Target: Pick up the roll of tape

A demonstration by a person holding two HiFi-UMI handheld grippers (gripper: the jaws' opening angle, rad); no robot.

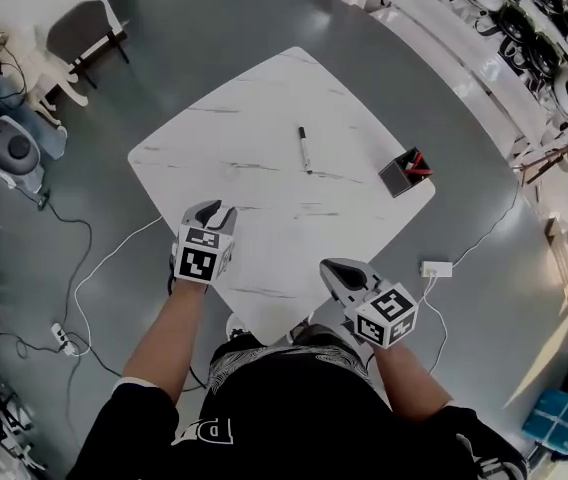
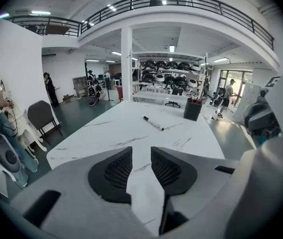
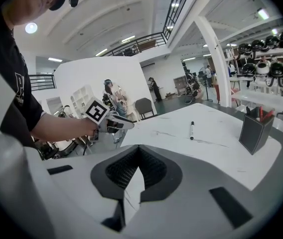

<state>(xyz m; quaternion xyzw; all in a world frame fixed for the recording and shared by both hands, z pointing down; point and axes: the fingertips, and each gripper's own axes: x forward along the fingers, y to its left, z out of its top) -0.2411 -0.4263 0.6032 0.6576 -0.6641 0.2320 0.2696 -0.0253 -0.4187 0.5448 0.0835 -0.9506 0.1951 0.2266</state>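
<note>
No roll of tape shows in any view. The white marble-patterned table point(image 1: 264, 98) carries a black marker point(image 1: 305, 150) near its middle and a dark pen holder point(image 1: 402, 175) at its right corner. My left gripper point(image 1: 216, 208) hovers over the table's near-left part, its jaws apart with nothing between them; the left gripper view looks past the gripper point(image 2: 141, 151) to the marker point(image 2: 153, 123). My right gripper point(image 1: 332, 266) sits at the table's near edge, jaws closed and empty point(image 3: 139, 147). In the right gripper view the left gripper point(image 3: 126, 125) is on the left.
A grey chair point(image 1: 79, 30) and equipment stand on the floor at the left. Cables and a white power strip point(image 1: 436, 268) lie on the floor to the right of the table. Shelving with round black items point(image 1: 524, 38) lines the far right. People stand in the background.
</note>
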